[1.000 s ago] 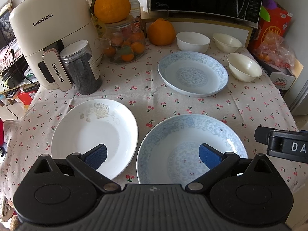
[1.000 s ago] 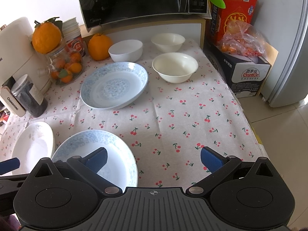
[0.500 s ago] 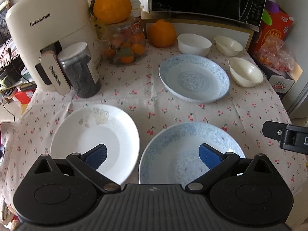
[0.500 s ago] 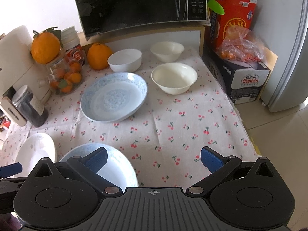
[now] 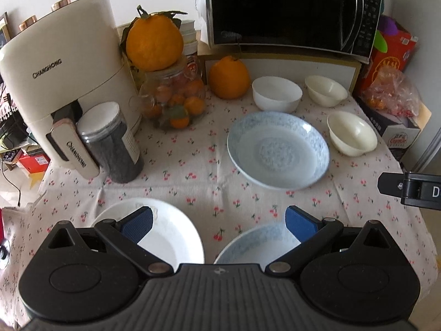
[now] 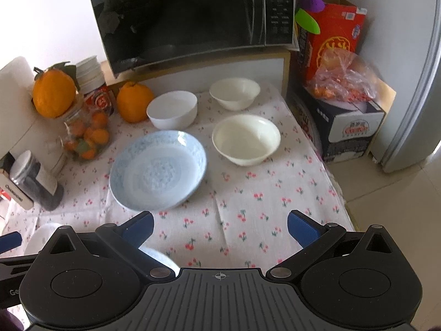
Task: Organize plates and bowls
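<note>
Both the left hand-held gripper (image 5: pixel 217 222) and right hand-held gripper (image 6: pixel 219 224) are hovering spread apart, empty; approach is probably underway. Plates (far blue plate (image 6: pixel 158 170)) and bowls (image 6: pixel 246 139) are lying scattered on the counter (image 6: pixel 248 207), needing stacking.

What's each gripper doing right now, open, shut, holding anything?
Left gripper: open, holding nothing, above the two near plates.
Right gripper: open, holding nothing, above the cherry-print tablecloth.
</note>
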A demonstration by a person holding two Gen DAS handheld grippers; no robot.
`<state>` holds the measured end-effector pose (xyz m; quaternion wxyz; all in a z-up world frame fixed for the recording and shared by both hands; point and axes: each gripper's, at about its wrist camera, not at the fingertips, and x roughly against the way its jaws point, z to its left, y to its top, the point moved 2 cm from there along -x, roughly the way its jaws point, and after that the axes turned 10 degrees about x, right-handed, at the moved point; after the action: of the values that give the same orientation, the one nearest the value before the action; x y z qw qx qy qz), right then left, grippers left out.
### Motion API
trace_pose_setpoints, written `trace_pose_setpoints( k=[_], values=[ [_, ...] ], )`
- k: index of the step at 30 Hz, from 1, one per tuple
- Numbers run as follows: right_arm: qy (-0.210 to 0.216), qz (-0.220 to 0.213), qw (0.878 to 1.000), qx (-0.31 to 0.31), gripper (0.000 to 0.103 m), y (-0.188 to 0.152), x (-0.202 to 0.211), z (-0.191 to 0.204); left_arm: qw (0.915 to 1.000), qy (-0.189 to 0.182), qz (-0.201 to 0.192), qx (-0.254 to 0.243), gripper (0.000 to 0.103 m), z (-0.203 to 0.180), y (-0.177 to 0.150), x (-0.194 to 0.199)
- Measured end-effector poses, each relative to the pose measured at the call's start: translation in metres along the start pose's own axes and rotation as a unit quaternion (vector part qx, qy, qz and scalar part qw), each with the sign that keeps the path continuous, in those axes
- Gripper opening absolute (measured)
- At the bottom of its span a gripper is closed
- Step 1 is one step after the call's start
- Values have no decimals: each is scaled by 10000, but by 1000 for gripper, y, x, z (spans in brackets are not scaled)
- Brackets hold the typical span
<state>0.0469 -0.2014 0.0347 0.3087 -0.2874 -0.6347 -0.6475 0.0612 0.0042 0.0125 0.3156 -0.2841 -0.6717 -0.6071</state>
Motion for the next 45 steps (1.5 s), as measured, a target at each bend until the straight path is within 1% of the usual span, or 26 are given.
trace_pose_setpoints(
  k=[4, 7, 12, 15, 18, 20, 24, 27, 29, 31, 34, 36, 38, 42, 43, 45],
  values=[
    [105, -102, 9999, 11, 103, 10, -10, 0, 9999, -16, -64, -78, 103, -2, 7, -11],
    [294, -93, 9995, -53, 103, 9, -25, -2, 9999, -80, -77, -3, 103, 2, 10, -21],
    [805, 363, 9954, -366, 103, 8, -59, -7, 10000, -44, 26, 35, 103, 7, 19, -41],
    [873, 411, 9945, -396, 103, 13, -72, -8, 9999, -44, 78, 112, 102, 11, 24, -55],
    [865, 494, 9943, -377, 103, 15, -86, -8, 10000, -24, 81, 54, 102, 11, 27, -67],
    [927, 583, 9929, -465, 103, 16, -97, -10, 9997, -122, 176, 65, 101, 11, 29, -77],
    [1109, 723, 9884, -742, 103, 17, -115, -13, 9970, -387, 539, 395, 98, 16, 34, -98],
    [1204, 753, 9864, -833, 103, 19, -126, -13, 9951, -503, 628, 577, 96, 19, 37, -107],
    [1286, 746, 9849, -887, 103, 20, -132, -14, 9951, -527, 591, 596, 95, 20, 39, -111],
    [1410, 736, 9824, -982, 103, 20, -139, -15, 9956, -548, 520, 555, 92, 19, 41, -115],
    [1652, 720, 9757, -1246, 103, 19, -149, -18, 9953, -609, 464, 596, 84, 19, 44, -124],
    [1817, 698, 9696, -1480, 103, 19, -155, -21, 9940, -724, 472, 672, 75, 19, 45, -131],
    [1959, 617, 9629, -1749, 103, 19, -160, -27, 9922, -861, 457, 779, 69, 19, 47, -138],
    [2197, 420, 9476, -2282, 102, 17, -169, -36, 9859, -1141, 480, 1124, 60, 22, 49, -148],
    [2229, 388, 9449, -2365, 100, 16, -172, -37, 9840, -1206, 502, 1214, 59, 22, 49, -149],
    [2243, 351, 9424, -2456, 97, 15, -176, -38, 9802, -1321, 561, 1362, 53, 22, 49, -153]
  ],
)
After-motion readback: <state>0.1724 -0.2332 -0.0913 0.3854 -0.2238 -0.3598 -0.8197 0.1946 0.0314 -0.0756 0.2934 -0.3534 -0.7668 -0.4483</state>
